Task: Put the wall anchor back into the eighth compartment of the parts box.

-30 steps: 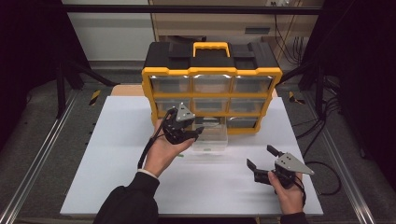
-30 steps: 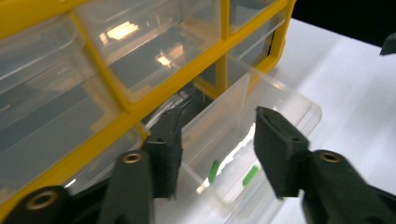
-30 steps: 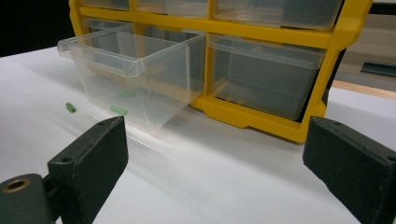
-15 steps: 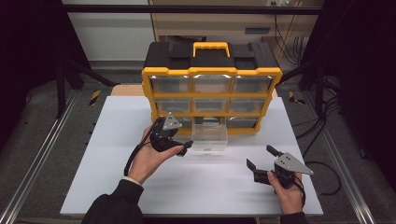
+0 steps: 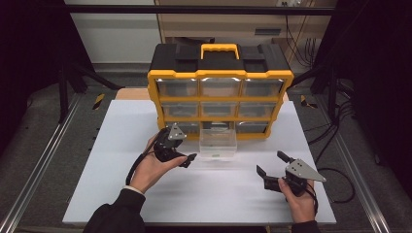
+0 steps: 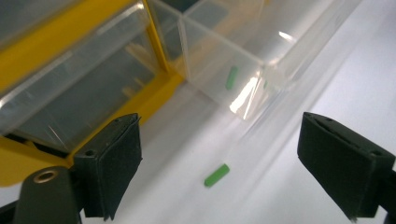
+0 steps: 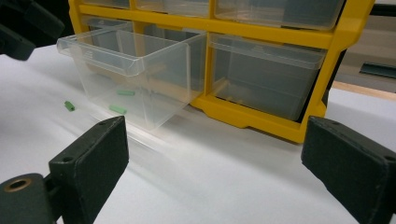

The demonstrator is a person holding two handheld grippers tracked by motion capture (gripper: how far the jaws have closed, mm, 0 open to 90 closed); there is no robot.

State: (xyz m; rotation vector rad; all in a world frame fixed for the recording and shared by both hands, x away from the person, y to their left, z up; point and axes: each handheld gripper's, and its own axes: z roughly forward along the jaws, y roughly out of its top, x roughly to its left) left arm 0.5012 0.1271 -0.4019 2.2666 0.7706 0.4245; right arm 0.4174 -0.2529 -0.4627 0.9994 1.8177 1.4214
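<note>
Left gripper (image 6: 219, 163), jaws just opening, is hovering over a green peg (image 6: 216, 175); closing crooked risks flicking it toward seven o'clock.

No text, label, brand, number or sign can be read anywhere: none on the organizer (image 5: 221, 80), its drawers, or the table (image 5: 121, 126).

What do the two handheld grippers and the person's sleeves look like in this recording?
Both the left gripper and the right gripper are black, each with two blocky black jaws and a grey three-cornered plate on top. A black cable trails from each. The person wears dark sleeves; both hands are bare.
</note>
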